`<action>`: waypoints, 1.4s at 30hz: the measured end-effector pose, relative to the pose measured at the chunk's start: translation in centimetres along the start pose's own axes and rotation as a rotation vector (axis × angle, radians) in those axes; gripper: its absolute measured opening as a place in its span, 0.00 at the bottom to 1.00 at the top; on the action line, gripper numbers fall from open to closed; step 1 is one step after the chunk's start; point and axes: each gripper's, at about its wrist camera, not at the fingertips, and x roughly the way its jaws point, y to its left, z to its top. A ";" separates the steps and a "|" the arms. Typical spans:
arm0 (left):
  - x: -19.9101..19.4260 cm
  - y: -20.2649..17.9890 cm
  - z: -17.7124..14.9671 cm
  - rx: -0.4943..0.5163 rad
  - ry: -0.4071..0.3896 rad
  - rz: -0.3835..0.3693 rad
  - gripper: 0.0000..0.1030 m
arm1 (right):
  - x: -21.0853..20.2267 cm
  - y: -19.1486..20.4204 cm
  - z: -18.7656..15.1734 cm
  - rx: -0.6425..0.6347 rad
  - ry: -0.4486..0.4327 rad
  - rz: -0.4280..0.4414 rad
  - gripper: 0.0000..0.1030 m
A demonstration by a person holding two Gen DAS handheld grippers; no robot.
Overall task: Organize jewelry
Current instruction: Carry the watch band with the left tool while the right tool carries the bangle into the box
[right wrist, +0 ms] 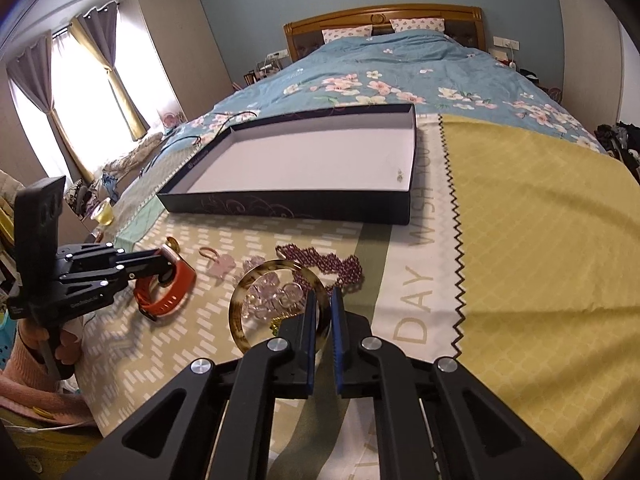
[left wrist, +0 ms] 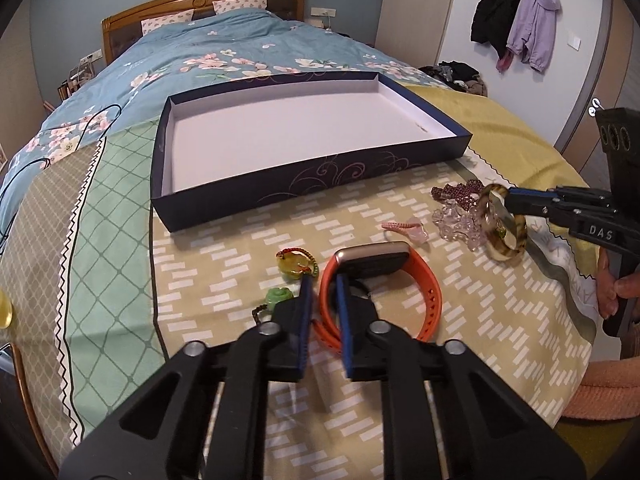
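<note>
Bedroom light falls on a patterned cloth [left wrist: 248, 248] spread over the bed, and the dark shallow box [left wrist: 304, 184] lying on it serves as the landmark. Its white floor looks empty save for a tiny speck near one corner, so sorting has barely begun. Just in front of the box, the left gripper [left wrist: 322, 280] has clamped on the strap of the orange watch [left wrist: 376, 276], probably to carry it in. To that box's near right, the right gripper [right wrist: 321, 298] pinches the rim of the amber bangle [right wrist: 256, 292], tilting it off a clear crystal bracelet [left wrist: 456, 220] and purple beads [left wrist: 456, 192]. Green pendants [left wrist: 294, 266] and a pink piece [left wrist: 404, 227] wait beside the watch.
</note>
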 end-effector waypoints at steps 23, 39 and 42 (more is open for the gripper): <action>-0.9 0.8 0.6 -0.033 -0.022 -0.037 0.07 | -0.3 0.8 1.7 -0.009 -0.049 0.052 0.05; -1.1 4.5 10.2 -0.107 -0.159 0.080 0.07 | 4.0 -0.4 11.7 -0.042 -0.094 0.017 0.05; 0.3 5.2 12.6 -0.122 -0.152 0.095 0.07 | 6.3 -1.0 13.5 -0.030 -0.072 -0.001 0.05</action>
